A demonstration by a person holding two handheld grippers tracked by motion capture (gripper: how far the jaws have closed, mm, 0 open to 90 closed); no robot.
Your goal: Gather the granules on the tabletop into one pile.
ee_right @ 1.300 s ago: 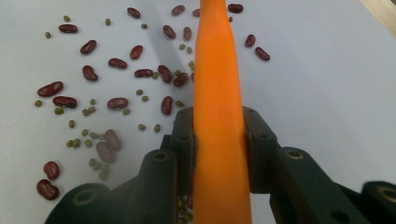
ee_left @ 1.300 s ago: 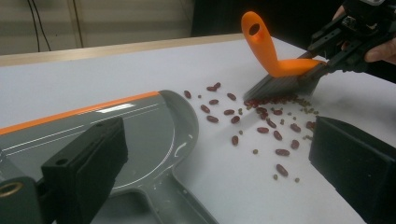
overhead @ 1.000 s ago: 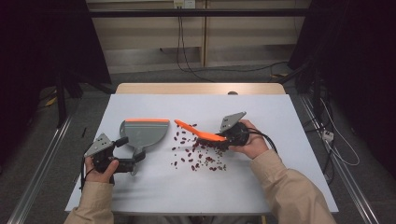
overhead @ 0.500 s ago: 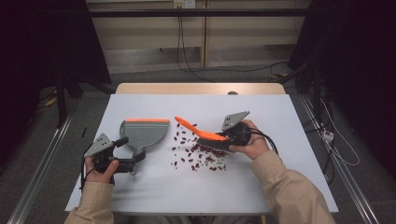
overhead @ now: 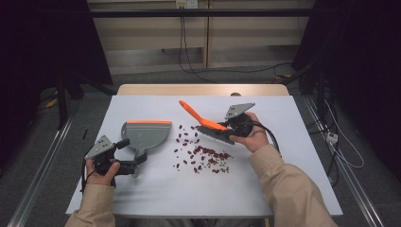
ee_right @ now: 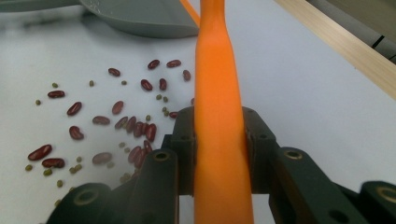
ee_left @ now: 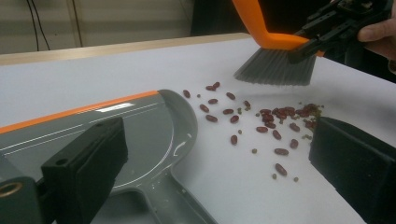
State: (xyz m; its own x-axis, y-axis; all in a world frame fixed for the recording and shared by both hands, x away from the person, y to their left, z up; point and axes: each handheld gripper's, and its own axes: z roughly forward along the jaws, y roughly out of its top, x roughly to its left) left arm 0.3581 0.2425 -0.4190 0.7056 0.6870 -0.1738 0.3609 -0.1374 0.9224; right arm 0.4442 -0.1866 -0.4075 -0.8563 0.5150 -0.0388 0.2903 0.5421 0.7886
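Broadly, on the white table (overhead: 293,189) the grey dustpan (overhead: 144,134) sat with its handle clenched in the left gripper (overhead: 135,164), while the right gripper (overhead: 226,126) grasped the orange brush (overhead: 204,122) just above the scattered beans (overhead: 202,155).

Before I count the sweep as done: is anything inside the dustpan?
The dustpan tray looks bare grey; the beans lie on the table beside it. The left gripper's jaws hide part of the tray.
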